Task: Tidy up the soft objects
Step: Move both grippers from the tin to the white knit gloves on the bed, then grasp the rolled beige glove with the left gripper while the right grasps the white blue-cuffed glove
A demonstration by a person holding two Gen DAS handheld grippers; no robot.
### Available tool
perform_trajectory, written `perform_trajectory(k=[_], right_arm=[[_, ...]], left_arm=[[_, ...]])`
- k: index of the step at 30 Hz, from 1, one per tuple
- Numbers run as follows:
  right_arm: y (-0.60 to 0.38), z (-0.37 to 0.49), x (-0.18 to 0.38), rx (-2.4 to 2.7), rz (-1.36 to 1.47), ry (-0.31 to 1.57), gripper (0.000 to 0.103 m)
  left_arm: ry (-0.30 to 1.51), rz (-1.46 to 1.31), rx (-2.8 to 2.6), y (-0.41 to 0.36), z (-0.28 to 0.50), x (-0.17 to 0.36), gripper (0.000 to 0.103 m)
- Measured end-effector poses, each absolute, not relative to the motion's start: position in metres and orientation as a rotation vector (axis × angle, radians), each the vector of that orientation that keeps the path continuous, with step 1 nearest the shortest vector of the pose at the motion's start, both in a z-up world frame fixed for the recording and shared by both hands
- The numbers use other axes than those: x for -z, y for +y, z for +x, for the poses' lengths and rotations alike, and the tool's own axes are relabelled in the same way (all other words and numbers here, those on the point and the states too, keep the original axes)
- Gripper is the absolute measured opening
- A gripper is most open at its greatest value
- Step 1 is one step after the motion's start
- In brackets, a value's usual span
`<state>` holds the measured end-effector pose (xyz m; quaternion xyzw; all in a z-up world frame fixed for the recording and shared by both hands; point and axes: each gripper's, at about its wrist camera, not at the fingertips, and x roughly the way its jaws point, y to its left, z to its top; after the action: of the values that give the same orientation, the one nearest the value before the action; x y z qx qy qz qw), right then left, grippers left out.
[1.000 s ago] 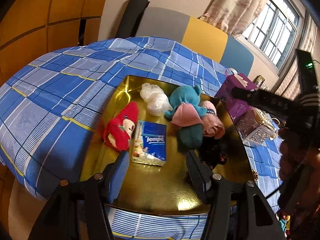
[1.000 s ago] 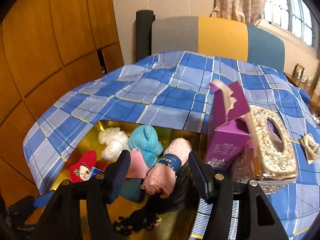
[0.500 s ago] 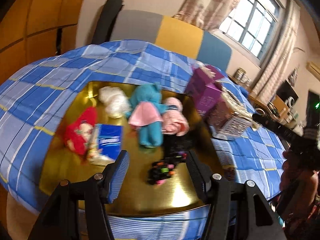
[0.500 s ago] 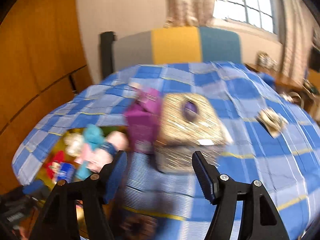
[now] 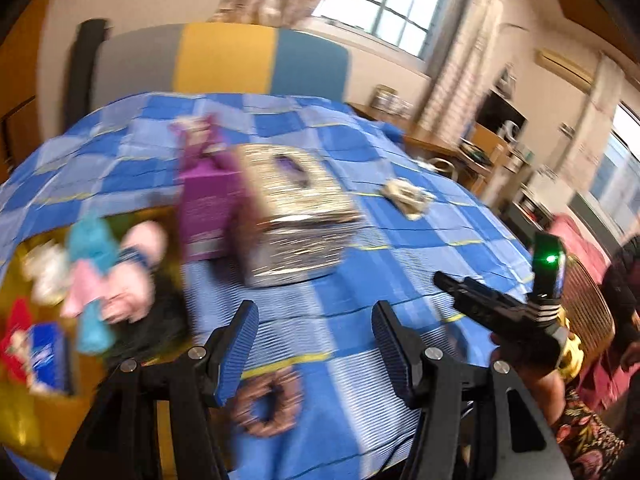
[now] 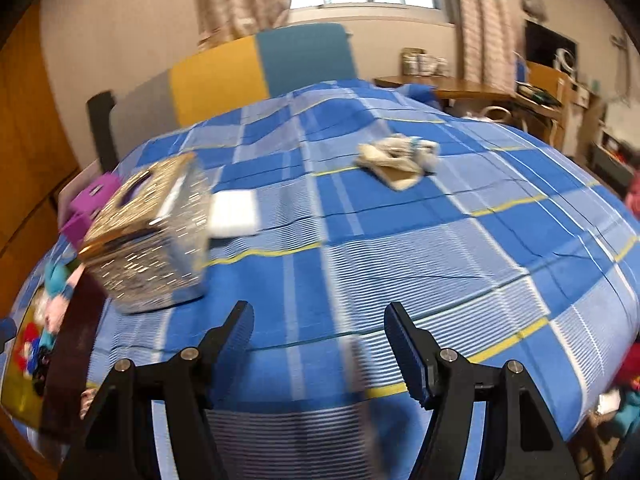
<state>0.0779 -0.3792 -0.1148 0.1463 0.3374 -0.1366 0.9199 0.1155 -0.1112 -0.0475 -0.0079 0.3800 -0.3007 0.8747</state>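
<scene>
Your left gripper [image 5: 314, 340] and right gripper [image 6: 320, 342] both hang over the blue checked bedspread [image 6: 400, 240], jaws apart and empty. A brown scrunchie [image 5: 266, 404] lies just below your left jaws; the cream cloth bundle [image 6: 396, 158] sits well ahead.

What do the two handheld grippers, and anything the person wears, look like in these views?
Both the left gripper and the right gripper have black angular frames with silver screw heads and blue ribbed finger pads. In the left wrist view, the right gripper's black body carries a green light. The sleeve is floral-patterned.

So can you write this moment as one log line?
left tool: open, empty | right tool: open, empty | beige cloth: loose on checked bedcover | soft toys: on gold tray
</scene>
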Motion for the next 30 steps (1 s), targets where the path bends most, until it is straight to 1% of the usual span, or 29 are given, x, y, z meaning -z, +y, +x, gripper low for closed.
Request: perform_trajectory(k=[8,12,15,20,22,25,30], right_arm=[[-0.445,0.068,0.125,0.39,0.341,0.643,0.069],[-0.473,0.073,0.127,0.436,0.356,0.617,0.069],[-0.489,0.073,0.132,0.44,0.402,0.598,0.07],[-0.497,0.074,0.148,0.437,0.45,0.583,0.07],[-0.497,0.075,0.153,0.422,0.467,0.585,0.07],[-0.498,0.076,0.155,0.394,0.482,0.578,0.07],[-0.502,0.074,0.161,0.364,0.522,0.565,0.07]], left_arm=[[0.883,-0.041,0.749,-0.222,0.143,0.045,0.06],[0.916,-0.065,0.75,-0.28,0.173,0.048,0.06],[0.964,-0.077,0.749,-0.327,0.204,0.06,0.06],[1.066,-0.236,0.744,-0.368,0.257,0.091,0.06],[1.075,-0.284,0.731,-0.385,0.276,0.103,0.06],[1.104,-0.309,0.699,-0.407,0.299,0.12,0.064],[1.118,-0.378,0.703,-0.436,0.328,0.139,0.064]])
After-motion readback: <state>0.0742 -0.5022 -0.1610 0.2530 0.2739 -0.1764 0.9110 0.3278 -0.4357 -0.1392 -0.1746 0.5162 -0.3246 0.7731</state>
